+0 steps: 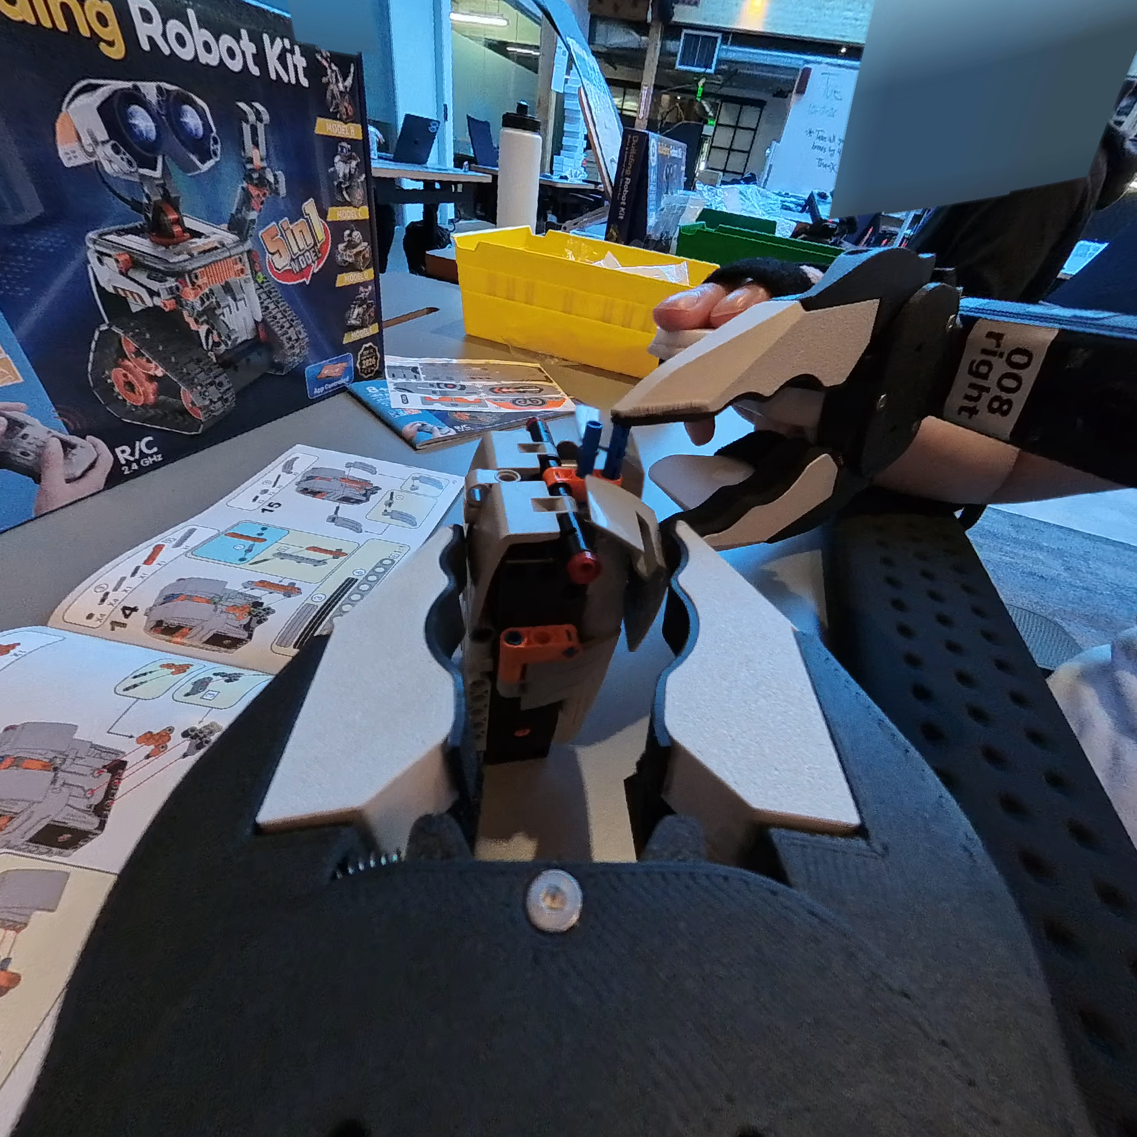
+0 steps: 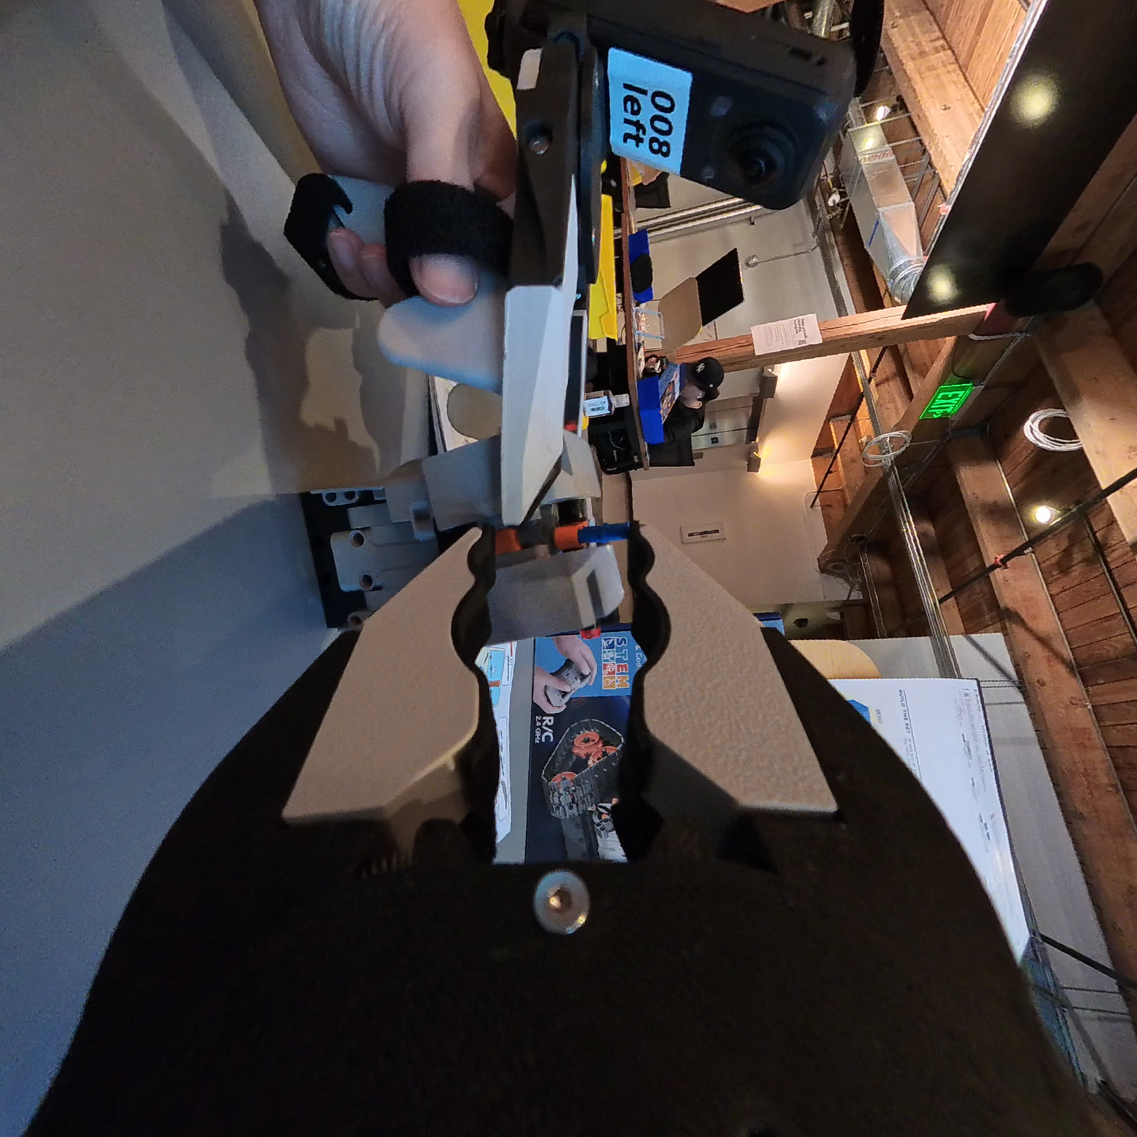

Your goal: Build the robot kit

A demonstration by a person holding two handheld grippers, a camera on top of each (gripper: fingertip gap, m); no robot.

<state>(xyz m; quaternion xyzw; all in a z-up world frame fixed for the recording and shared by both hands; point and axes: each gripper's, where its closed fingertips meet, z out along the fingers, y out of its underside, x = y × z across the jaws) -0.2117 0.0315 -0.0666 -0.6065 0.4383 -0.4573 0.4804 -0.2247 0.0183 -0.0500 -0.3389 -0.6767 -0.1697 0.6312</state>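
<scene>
My left gripper (image 1: 563,535) is shut on a grey, black and orange brick assembly (image 1: 535,615) and holds it upright above the grey table (image 1: 394,430). A black axle with a red end (image 1: 572,523) runs along its top, and two blue pins (image 1: 606,446) stand up from an orange connector at its far end. My right gripper (image 1: 646,470) comes in from the right. Its upper finger rests on the blue pins' tops and its lower finger sits under the assembly. In the right wrist view my right gripper (image 2: 557,532) is closed on a blue pin (image 2: 600,532) and the orange connector (image 2: 510,541).
A robot kit box (image 1: 172,246) stands at the left. An open instruction booklet (image 1: 215,584) and a sticker sheet (image 1: 474,387) lie on the table. A yellow bin (image 1: 554,295), a green bin (image 1: 757,240) and a white bottle (image 1: 518,166) stand behind. A black perforated surface (image 1: 923,615) is at the right. My two grippers' fingertips are within a few centimetres of each other.
</scene>
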